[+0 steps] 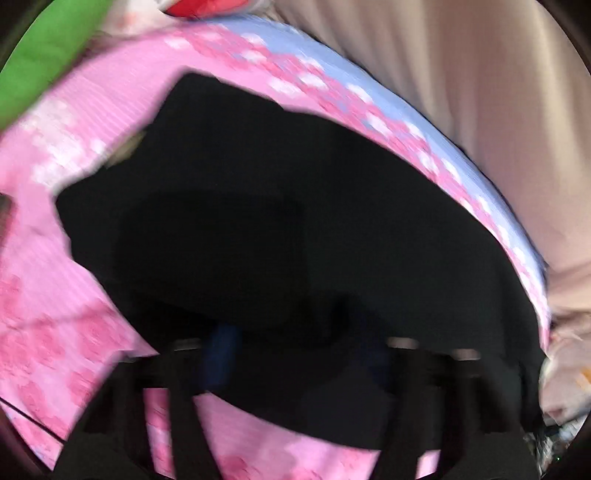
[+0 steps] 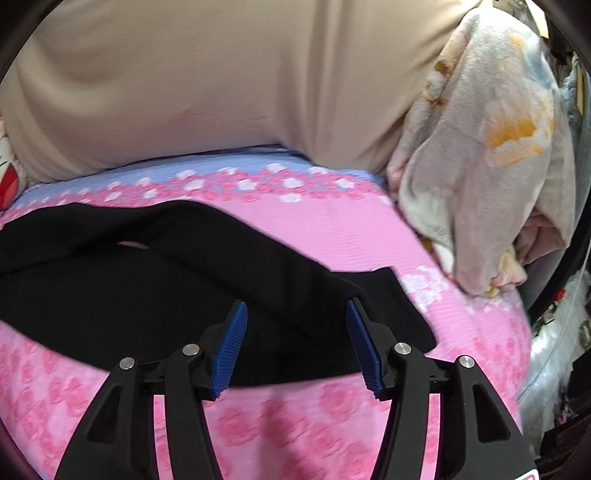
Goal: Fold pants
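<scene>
Black pants (image 1: 295, 221) lie spread on a pink flowered bed sheet (image 1: 74, 258). The left wrist view is blurred and dark. My left gripper (image 1: 299, 350) hangs low over the pants. Its blue pads (image 1: 221, 347) stand apart, with the black cloth lying loose across the gap and not pinched. In the right wrist view the pants (image 2: 147, 295) run from the left edge to a hem end on the right. My right gripper (image 2: 297, 302) is open just over that end, with cloth under its blue pads (image 2: 232, 347) and nothing pressed between them.
A beige cloth wall (image 2: 221, 92) rises behind the bed's lilac border (image 2: 110, 184). A crumpled pale flowered blanket (image 2: 480, 166) is piled at the right. A green object (image 1: 44, 55) and something red (image 1: 207, 7) sit at the far left end. Clutter lies beyond the bed's right edge.
</scene>
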### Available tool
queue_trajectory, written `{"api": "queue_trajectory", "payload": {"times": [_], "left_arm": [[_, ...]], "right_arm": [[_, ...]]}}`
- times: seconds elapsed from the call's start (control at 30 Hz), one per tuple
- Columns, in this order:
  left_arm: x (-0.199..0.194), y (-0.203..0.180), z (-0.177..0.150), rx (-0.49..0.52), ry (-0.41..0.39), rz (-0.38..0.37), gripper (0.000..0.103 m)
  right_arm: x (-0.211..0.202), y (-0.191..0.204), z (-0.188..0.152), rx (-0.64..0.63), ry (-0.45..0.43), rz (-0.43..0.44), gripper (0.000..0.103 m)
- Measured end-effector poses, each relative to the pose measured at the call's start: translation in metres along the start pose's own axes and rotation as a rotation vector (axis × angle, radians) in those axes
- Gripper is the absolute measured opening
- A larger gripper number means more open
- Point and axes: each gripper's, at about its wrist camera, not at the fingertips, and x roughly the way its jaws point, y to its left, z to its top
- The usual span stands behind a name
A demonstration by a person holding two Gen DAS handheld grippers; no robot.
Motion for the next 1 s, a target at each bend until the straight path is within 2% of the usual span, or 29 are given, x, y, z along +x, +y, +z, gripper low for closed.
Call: {"api": "queue_trajectory", "payload": {"times": [0.03, 0.07, 0.1, 0.17, 0.2, 0.23, 0.3, 0.37, 0.43, 0.47, 0.53, 0.57, 0.6, 0.67, 0.73, 0.77, 0.83, 0.9, 0.97, 1.0], "left_arm": [[-0.004, 0.003, 0.003, -0.011, 0.009, -0.021, 0.005], [-0.016, 0.009, 0.008, -0.016, 0.011, -0.094, 0.004], [-0.026, 0.012, 0.01, -0.004, -0.006, -0.099, 0.005], [-0.057, 0.02, 0.012, 0.049, -0.074, -0.024, 0.005], [-0.065, 0.025, 0.012, 0.08, -0.091, 0.035, 0.006], [-0.065, 0.031, 0.01, 0.091, -0.085, 0.109, 0.008], [-0.053, 0.036, 0.003, 0.128, -0.039, 0.21, 0.011], [-0.048, 0.03, -0.01, 0.174, -0.024, 0.279, 0.013], [-0.063, 0.019, -0.027, 0.204, -0.065, 0.296, 0.013], [-0.071, 0.013, -0.034, 0.214, -0.087, 0.285, 0.015], [-0.087, -0.002, -0.045, 0.243, -0.122, 0.248, 0.032], [-0.099, -0.013, -0.053, 0.269, -0.151, 0.223, 0.045], [-0.107, -0.024, -0.062, 0.29, -0.181, 0.217, 0.05], [-0.116, -0.049, -0.078, 0.364, -0.232, 0.209, 0.053], [-0.118, -0.074, -0.095, 0.423, -0.249, 0.18, 0.053], [-0.117, -0.09, -0.106, 0.453, -0.256, 0.141, 0.057], [-0.108, -0.116, -0.114, 0.48, -0.256, 0.119, 0.066], [-0.1, -0.128, -0.12, 0.492, -0.244, 0.11, 0.067], [-0.095, -0.138, -0.123, 0.499, -0.227, 0.107, 0.067], [-0.095, -0.141, -0.124, 0.503, -0.229, 0.114, 0.067]], "right_arm": [[0.0, 0.002, -0.002, 0.001, 0.001, 0.001, 0.056], [-0.001, 0.003, -0.003, 0.0, 0.005, 0.003, 0.056], [-0.001, 0.004, -0.004, 0.003, 0.007, 0.002, 0.056], [-0.004, 0.003, -0.005, 0.011, 0.004, 0.008, 0.056], [-0.003, 0.001, -0.006, 0.019, 0.005, 0.014, 0.059], [0.0, -0.001, -0.008, 0.026, 0.012, 0.012, 0.061], [0.012, -0.007, -0.012, 0.049, 0.05, 0.009, 0.062], [0.021, -0.017, -0.016, 0.115, 0.091, 0.038, 0.062], [0.02, -0.028, -0.018, 0.189, 0.104, 0.091, 0.062], [0.017, -0.035, -0.019, 0.221, 0.104, 0.106, 0.062], [0.013, -0.05, -0.021, 0.271, 0.105, 0.101, 0.062], [0.01, -0.061, -0.022, 0.3, 0.1, 0.095, 0.063], [0.009, -0.076, -0.023, 0.342, 0.097, 0.081, 0.064], [0.013, -0.097, -0.022, 0.394, 0.102, 0.046, 0.064], [0.029, -0.106, -0.017, 0.4, 0.122, 0.074, 0.064], [0.038, -0.104, -0.014, 0.385, 0.139, 0.091, 0.064], [0.07, -0.087, -0.011, 0.287, 0.216, 0.113, 0.063], [0.096, -0.07, -0.01, 0.213, 0.291, 0.123, 0.016], [0.093, -0.06, 0.008, 0.161, 0.274, 0.119, 0.008], [0.073, -0.059, 0.03, 0.113, 0.202, 0.102, 0.008]]}}
